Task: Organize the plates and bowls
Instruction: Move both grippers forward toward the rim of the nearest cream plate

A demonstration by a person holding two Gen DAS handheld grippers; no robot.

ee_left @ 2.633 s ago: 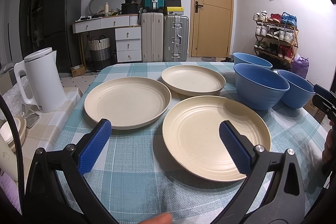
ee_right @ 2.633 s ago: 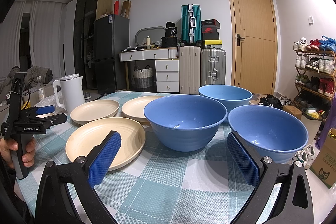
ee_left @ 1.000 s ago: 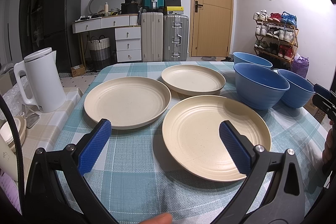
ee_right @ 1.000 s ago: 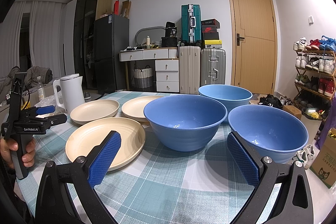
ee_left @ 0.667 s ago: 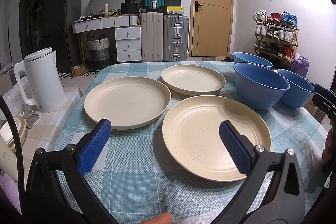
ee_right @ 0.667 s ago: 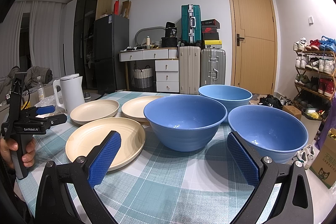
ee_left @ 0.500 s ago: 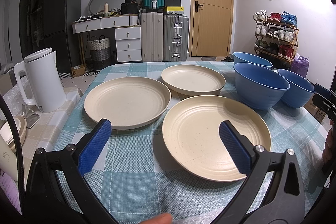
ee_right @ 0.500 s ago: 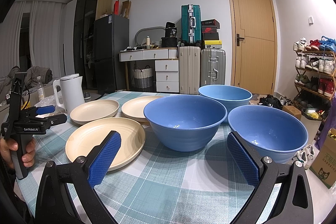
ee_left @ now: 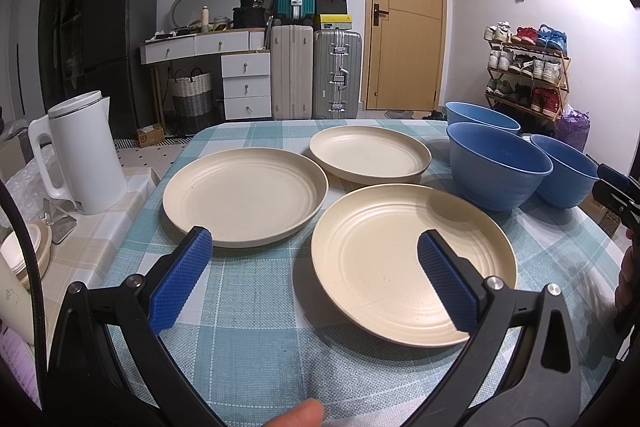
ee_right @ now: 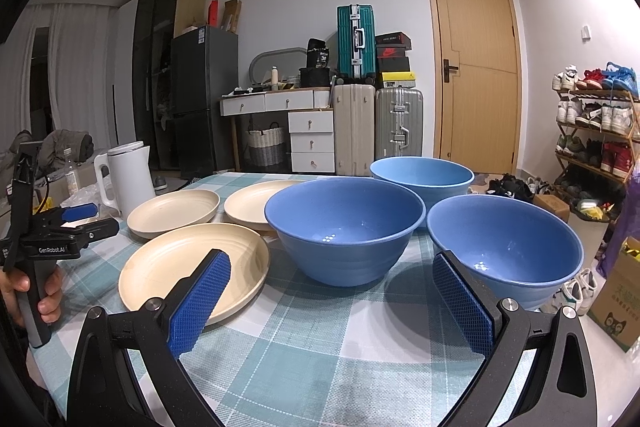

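I have both grippers hovering low over the near edge of the desk, which is covered in a teal-and-white checked cloth. My left gripper has its blue-padded jaws spread wide and empty, framing the nearest round cream plate. Two more cream plates sit apart beyond it, one to the left and one farther back. My right gripper is equally wide and holds nothing. Ahead of it stand three deep blue bowls: the middle blue bowl, the right blue bowl just beside my right pad, and the far blue bowl behind them. A white electric kettle stands off to the left.
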